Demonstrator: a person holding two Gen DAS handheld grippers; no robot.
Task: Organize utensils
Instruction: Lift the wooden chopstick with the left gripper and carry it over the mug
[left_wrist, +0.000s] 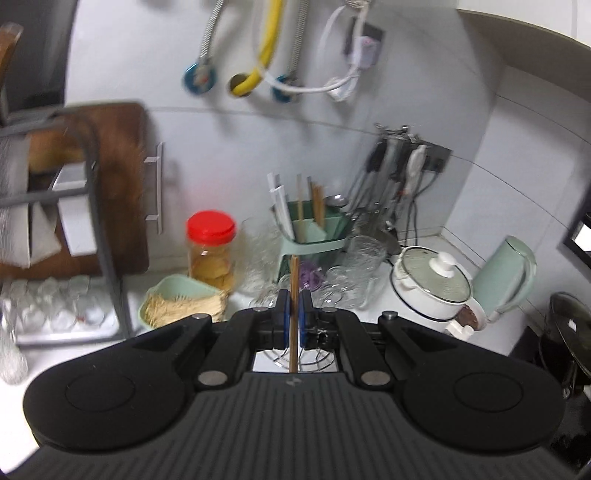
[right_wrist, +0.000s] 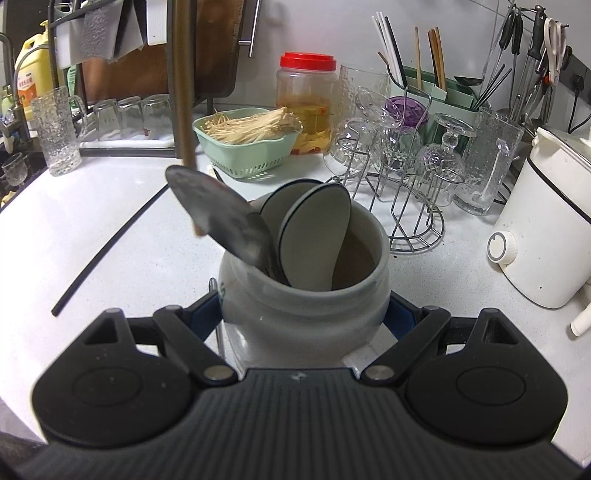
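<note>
My left gripper is shut on a brown wooden chopstick that stands upright between its blue pads, held in the air in front of the green utensil holder. In the right wrist view that chopstick hangs down from the top edge, its tip behind a metal spoon. My right gripper is shut on a white ceramic jar, one blue pad on each side. The jar stands on the white counter and holds the metal spoon and two pale ceramic spoons. The green utensil holder holds several chopsticks.
A green basket of enoki mushrooms, a red-lidded jar and a wire rack of upturned glasses stand behind the ceramic jar. A white electric pot is at the right. A black strip lies on the counter at the left.
</note>
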